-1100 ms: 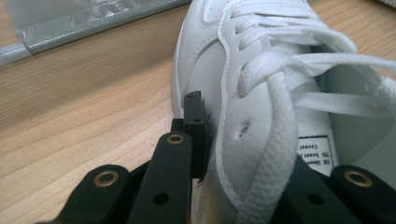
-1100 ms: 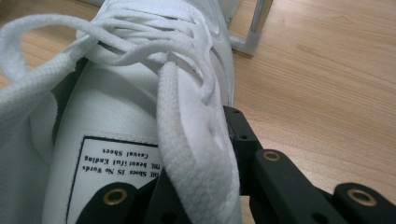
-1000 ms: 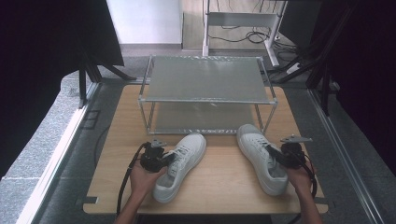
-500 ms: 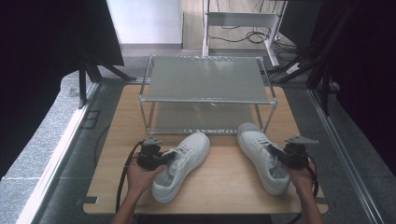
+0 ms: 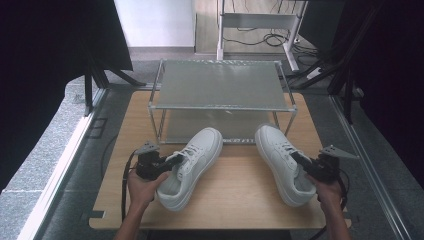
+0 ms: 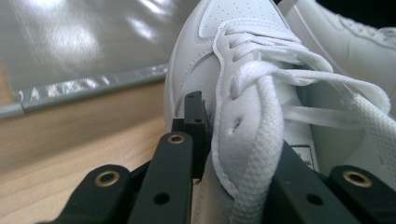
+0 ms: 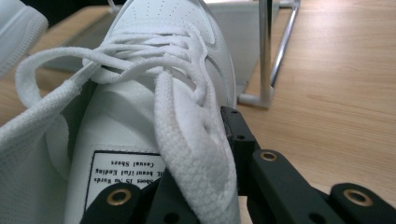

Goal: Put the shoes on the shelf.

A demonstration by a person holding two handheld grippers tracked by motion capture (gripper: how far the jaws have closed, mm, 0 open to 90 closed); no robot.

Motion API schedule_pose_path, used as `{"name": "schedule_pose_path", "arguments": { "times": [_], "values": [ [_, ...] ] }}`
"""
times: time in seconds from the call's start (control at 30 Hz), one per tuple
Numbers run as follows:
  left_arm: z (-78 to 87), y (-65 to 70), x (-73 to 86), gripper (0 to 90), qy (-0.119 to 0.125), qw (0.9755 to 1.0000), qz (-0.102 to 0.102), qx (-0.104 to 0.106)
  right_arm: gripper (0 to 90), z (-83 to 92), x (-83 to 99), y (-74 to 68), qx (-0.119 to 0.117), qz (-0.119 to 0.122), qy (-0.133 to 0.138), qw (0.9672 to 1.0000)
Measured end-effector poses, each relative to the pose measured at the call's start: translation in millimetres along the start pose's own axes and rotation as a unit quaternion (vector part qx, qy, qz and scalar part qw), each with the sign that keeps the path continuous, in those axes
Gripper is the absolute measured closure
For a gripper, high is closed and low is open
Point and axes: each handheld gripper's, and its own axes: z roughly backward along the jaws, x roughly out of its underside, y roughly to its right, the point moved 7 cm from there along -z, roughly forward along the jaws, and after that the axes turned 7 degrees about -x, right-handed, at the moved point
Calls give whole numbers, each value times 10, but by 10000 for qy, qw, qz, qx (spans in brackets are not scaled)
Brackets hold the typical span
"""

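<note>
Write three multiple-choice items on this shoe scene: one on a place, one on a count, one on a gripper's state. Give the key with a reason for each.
1. Where do the toes of the two white sneakers point?
A. toward the metal rack
B. toward the person
C. toward the table's left edge

2. How many sneakers are on the wooden table?
A. one
B. two
C. three

3. What is the left hand-held gripper doing?
A. hanging open above the rack
B. lying shut on the bare table
C. clamping the side wall of the left sneaker

Key: 1 A, both toes lie at the metal rack. 2 B, the left sneaker and the right sneaker lie on the wooden table. 3 C, in the left gripper view the left hand-held gripper has its jaws on either side of the sneaker's upper by the laces.
</note>
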Motion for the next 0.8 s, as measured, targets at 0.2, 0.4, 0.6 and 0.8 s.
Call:
{"name": "schedule_pose_path", "arguments": {
  "times": [0.2,0.4,0.6,0.8],
  "values": [
    [57,21,-44,827,164,9995,100,244,861,61,-106,-130,-232,51,230,9995],
    [126,51,-94,826,397,9979,237,454,860,87,-154,-177,-506,-123,443,9977],
    [213,78,-155,827,621,9945,423,735,860,132,-230,-279,-843,-187,664,9940],
    [287,85,-198,824,808,9917,473,884,861,176,-296,-350,-1006,-279,866,9908]
  ]
}}
